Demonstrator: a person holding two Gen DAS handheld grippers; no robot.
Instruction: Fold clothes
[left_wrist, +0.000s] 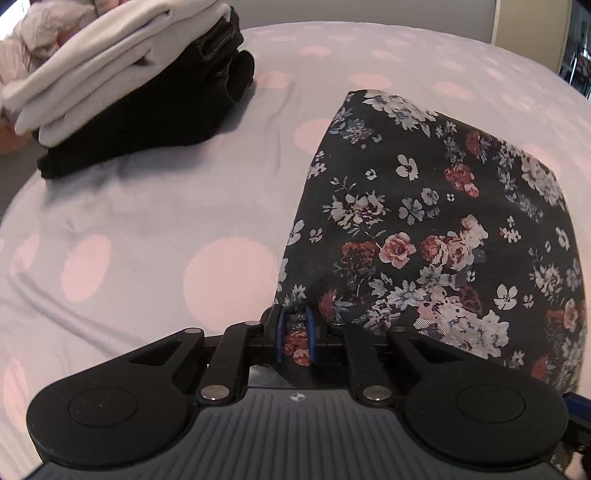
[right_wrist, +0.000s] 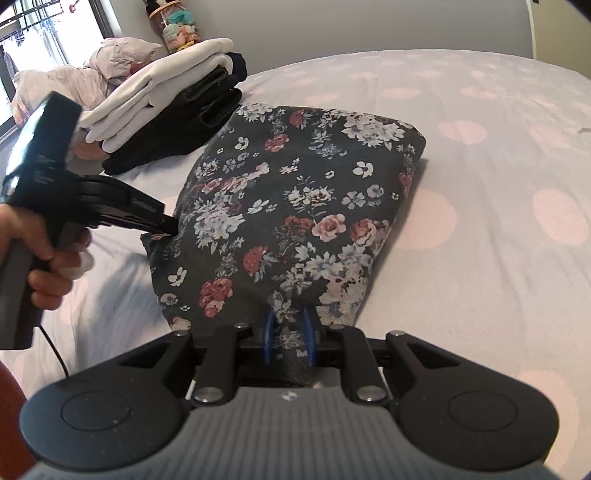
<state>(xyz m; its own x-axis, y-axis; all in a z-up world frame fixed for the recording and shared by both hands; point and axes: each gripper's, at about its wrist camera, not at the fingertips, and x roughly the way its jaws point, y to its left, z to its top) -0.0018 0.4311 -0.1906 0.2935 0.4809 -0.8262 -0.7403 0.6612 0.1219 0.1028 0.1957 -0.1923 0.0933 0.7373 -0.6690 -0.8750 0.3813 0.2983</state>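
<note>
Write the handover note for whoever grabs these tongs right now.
Left tongs: shut on the near left edge of the floral garment.
Right tongs: shut on its near right edge.
The garment lies partly folded on the spotted bedsheet.
Done: a folded stack of white and black clothes sits behind it.
Left: finish this fold, then stack it. A crumpled pale pile lies beyond, possibly unfolded.

I see a black garment (right_wrist: 295, 206) printed with white, pale blue and rust-red flowers, lying on my lilac bedsheet (right_wrist: 498, 177) dotted with large pink spots, beside a stack of white tops (right_wrist: 159, 92) over black clothes (right_wrist: 177, 136), with blue pads (right_wrist: 269, 334) on black grippers.
</note>
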